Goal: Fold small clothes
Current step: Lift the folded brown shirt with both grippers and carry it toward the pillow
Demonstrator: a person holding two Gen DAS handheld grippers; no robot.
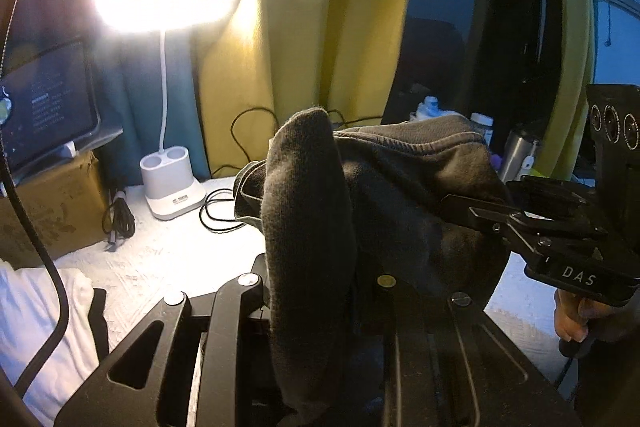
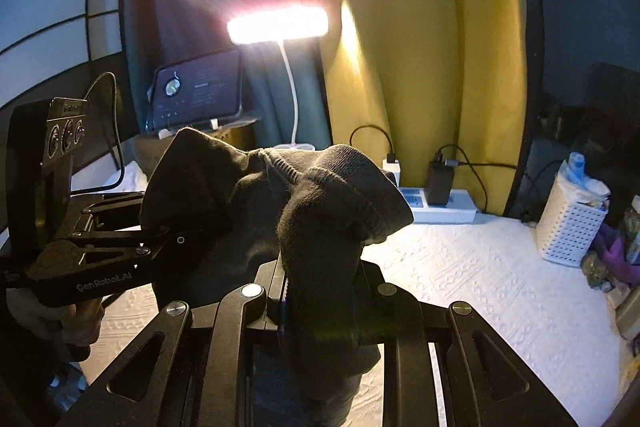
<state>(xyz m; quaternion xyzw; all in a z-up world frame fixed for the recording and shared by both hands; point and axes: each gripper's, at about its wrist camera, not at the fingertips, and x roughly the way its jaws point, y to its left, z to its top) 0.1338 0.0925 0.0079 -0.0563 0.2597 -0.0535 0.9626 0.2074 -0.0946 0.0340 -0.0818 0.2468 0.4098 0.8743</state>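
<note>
A dark grey knitted garment [image 1: 360, 195] hangs in the air between both grippers, above the white textured bedcover [image 1: 160, 259]. My left gripper [image 1: 316, 291] is shut on one bunched end of it, and the cloth drapes over the jaws. My right gripper [image 1: 452, 205] comes in from the right in the left wrist view and is shut on the other end. In the right wrist view the garment [image 2: 320, 227] covers my right gripper [image 2: 320, 291], and the left gripper [image 2: 216, 227] clamps it from the left.
A lit white desk lamp [image 1: 172, 191] stands at the back with loose black cables [image 1: 218, 207] beside it. A tablet [image 1: 48, 107] sits on a cardboard box [image 1: 52, 207]. White folded cloth [image 1: 36, 323] lies left. A power strip [image 2: 440, 207] and a white perforated basket [image 2: 568, 223] stand at right.
</note>
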